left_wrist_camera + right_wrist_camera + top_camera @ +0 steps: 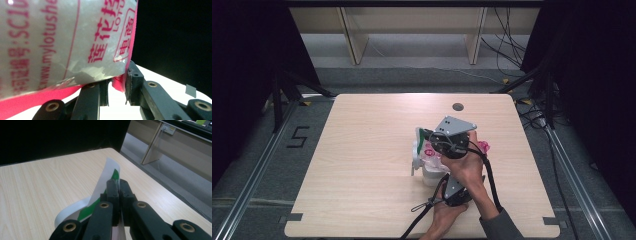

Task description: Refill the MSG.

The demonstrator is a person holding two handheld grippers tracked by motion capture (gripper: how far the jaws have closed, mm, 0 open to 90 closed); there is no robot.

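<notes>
- Work seems to be mid-way: we hold one package on both sides near the middle of the table [362,150], a little toward our edge, and, as we judge it, we are pulling it open.
- Our left gripper [117,86] is clenched on the lower corner of a clear plastic bag [62,42] with pink print and a pink edge; the bag's corner sits between the two black jaws, lifted off the tabletop.
- Our right gripper [117,187] is shut tight on a thin white strip with a green patch [106,185], which curls away from the jaws and hangs above the wood.
- From the high view, the right gripper [451,141] sits over the pink-and-white bundle [429,155], and the left gripper [457,192] is just behind it, close to our edge.
- Done so far: both grips are set. Left to do, by our judgement: part the strip from the bag, or open the bag fully; we cannot tell how far the strip has come off.
- Around us: a small dark hole [457,106] in the table's far side, cables [507,45] on the floor beyond, wooden legs [354,40] of furniture behind.
- Nothing on the table stands in the way; only our own hands and trailing cables crowd the bundle.
</notes>
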